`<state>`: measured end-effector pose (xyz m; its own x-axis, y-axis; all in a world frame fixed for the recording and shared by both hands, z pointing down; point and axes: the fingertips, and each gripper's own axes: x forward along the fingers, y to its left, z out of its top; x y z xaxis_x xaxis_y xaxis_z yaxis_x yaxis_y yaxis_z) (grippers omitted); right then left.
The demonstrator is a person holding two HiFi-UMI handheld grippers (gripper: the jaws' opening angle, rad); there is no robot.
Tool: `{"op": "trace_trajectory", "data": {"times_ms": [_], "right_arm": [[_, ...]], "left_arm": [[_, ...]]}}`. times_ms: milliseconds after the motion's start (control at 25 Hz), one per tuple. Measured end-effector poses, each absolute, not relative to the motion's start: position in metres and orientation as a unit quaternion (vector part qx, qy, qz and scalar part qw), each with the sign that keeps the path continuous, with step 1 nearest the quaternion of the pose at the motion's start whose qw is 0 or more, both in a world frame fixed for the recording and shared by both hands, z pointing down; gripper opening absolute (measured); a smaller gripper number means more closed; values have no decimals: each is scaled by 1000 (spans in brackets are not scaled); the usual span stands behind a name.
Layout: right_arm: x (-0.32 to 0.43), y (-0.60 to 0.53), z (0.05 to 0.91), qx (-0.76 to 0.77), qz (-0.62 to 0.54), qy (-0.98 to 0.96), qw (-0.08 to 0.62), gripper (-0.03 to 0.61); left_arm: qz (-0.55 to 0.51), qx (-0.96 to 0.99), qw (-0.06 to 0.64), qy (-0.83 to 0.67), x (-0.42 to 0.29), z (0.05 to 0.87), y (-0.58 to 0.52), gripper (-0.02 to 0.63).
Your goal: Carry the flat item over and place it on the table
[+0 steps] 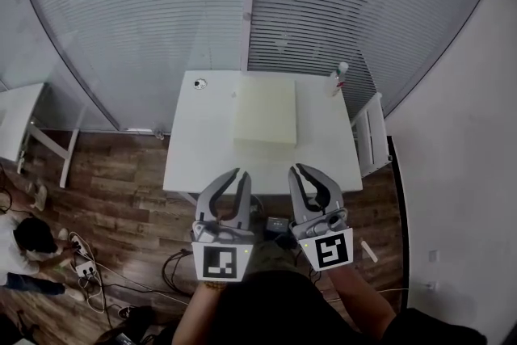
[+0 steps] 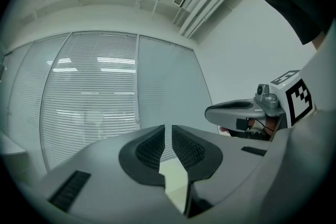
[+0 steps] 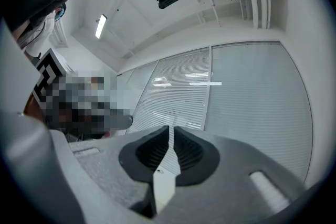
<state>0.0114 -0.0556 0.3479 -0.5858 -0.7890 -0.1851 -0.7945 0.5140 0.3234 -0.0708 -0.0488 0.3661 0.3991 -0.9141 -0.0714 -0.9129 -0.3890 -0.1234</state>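
The flat item (image 1: 265, 111), a pale square slab, lies flat on the white desk (image 1: 202, 149), ahead of both sets of fingers and well apart from them, roughly in line with the gap between the two grippers. Nothing touches it.

The left gripper (image 1: 241, 174) hovers at the desk's near edge. In the left gripper view its ribbed fingers (image 2: 149, 147) stand almost together with only a thin slit between them, and nothing is held there. The right gripper (image 1: 297, 168) hangs just beside it, and its fingers (image 3: 152, 152) are likewise closed on nothing.

Beyond the right fingers, at the desk's far right corner, stands a small bottle (image 1: 339, 78). A small round object (image 1: 199, 83) sits at the far left corner, beyond the left fingers. Slatted blinds (image 1: 161, 12) rise behind the desk, over a wooden floor (image 1: 113, 174).
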Motion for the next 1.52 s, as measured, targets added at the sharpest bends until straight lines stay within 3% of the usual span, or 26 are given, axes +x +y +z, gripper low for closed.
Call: {"op": "trace_trajectory", "data": {"times_ms": [1520], "right_arm": [[22, -48, 368, -466, 171, 868, -11, 3]], "left_arm": [[-12, -846, 53, 530, -52, 390, -40, 40]]}}
